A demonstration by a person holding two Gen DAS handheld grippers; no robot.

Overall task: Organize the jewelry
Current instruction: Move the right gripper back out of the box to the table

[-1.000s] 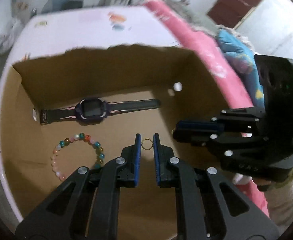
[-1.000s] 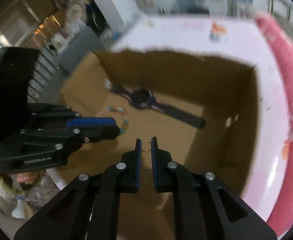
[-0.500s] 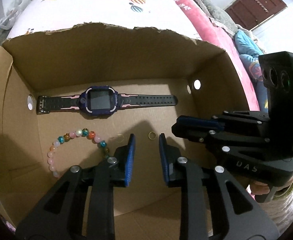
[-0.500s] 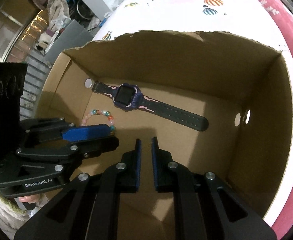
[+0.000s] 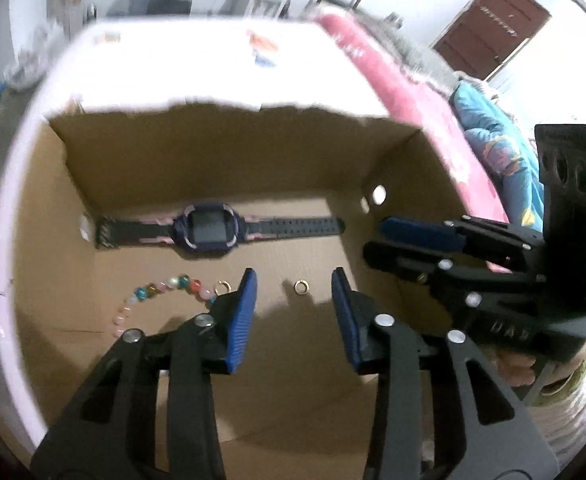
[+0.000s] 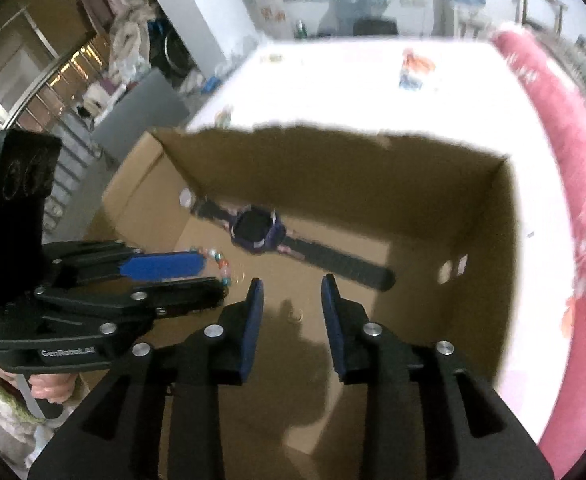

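Observation:
A cardboard box (image 5: 213, 152) (image 6: 333, 168) holds a dark purple watch (image 5: 211, 230) (image 6: 255, 228) and a coloured bead bracelet (image 5: 161, 292) (image 6: 219, 260). Two small gold rings lie on its floor, one (image 5: 301, 287) (image 6: 295, 315) in the middle and one (image 5: 223, 286) beside the bracelet. My left gripper (image 5: 294, 280) (image 6: 213, 276) hovers over the floor with its jaws opening and nothing pressed between the pads. My right gripper (image 6: 292, 290) (image 5: 377, 240) hangs beside it, jaws opening too, above the middle ring and holding nothing.
The box sits on a white table (image 5: 173, 68) with a small printed patch (image 5: 263, 48). A pink cushion (image 5: 393, 88) (image 6: 565, 152) runs along the right side. A hand and sleeve (image 5: 533, 384) hold the right gripper. The box walls stand high around both grippers.
A second ago each gripper pinched a gold ring. Both rings now lie on the box floor, both jaws have spread wide, and both grippers have lifted a little.

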